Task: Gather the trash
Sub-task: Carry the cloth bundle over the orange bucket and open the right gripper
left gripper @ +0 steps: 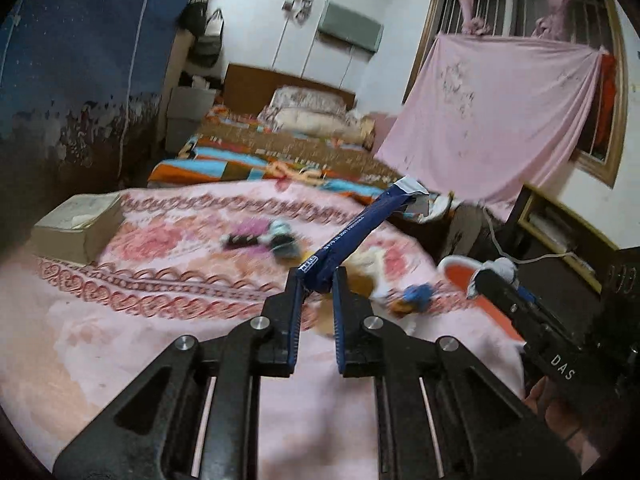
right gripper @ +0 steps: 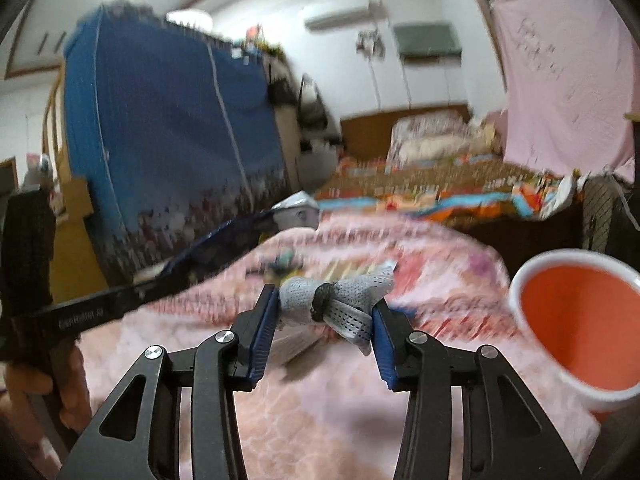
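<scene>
Left gripper [left gripper: 317, 280] pinches blue wrapper [left gripper: 352, 232]; right gripper [right gripper: 324, 312] clamps grey wad [right gripper: 336, 304], seemingly clear of the bin [right gripper: 524, 280] rim.

Pink floral bed blanket [left gripper: 168, 320], book [left gripper: 76, 220] at far edge, blurred trash bits [left gripper: 260, 236] mid-blanket

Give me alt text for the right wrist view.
The right gripper is shut on a grey mesh wad above a pink floral blanket. An orange bin with a white rim stands at right; the left gripper's blue wrapper crosses at left.
</scene>
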`<action>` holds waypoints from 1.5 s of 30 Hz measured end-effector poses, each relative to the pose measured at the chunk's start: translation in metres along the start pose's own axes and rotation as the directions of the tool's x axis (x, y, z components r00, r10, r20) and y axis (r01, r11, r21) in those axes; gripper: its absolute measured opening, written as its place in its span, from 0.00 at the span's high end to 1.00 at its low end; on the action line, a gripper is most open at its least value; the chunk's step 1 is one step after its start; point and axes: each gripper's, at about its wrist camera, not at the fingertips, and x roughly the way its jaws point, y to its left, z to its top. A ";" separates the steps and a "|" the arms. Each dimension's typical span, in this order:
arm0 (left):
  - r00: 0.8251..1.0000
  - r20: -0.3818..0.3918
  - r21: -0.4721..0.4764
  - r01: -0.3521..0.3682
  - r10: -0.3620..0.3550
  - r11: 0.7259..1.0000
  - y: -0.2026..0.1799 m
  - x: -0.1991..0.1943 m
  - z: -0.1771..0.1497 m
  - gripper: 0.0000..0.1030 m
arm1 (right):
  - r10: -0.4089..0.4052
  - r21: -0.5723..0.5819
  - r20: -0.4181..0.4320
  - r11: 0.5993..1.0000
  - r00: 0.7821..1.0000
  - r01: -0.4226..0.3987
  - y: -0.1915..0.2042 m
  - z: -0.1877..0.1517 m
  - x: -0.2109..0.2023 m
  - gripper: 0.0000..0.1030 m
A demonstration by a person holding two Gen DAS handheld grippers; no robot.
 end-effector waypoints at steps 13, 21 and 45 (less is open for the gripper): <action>0.985 0.083 0.070 0.148 -0.154 0.987 -0.090 0.032 0.011 1.00 | -0.223 0.020 0.279 0.974 0.934 0.226 -0.060 0.027 -0.047 0.59; 0.978 -0.056 0.089 0.203 -0.199 0.975 -0.142 0.079 0.003 1.00 | -0.388 0.113 0.229 0.921 0.893 0.372 -0.116 0.029 -0.043 0.59; 0.937 -0.301 0.084 0.213 -0.179 0.973 -0.180 0.141 -0.007 0.82 | -0.463 0.308 -0.024 0.840 0.886 0.447 -0.193 0.009 -0.029 0.30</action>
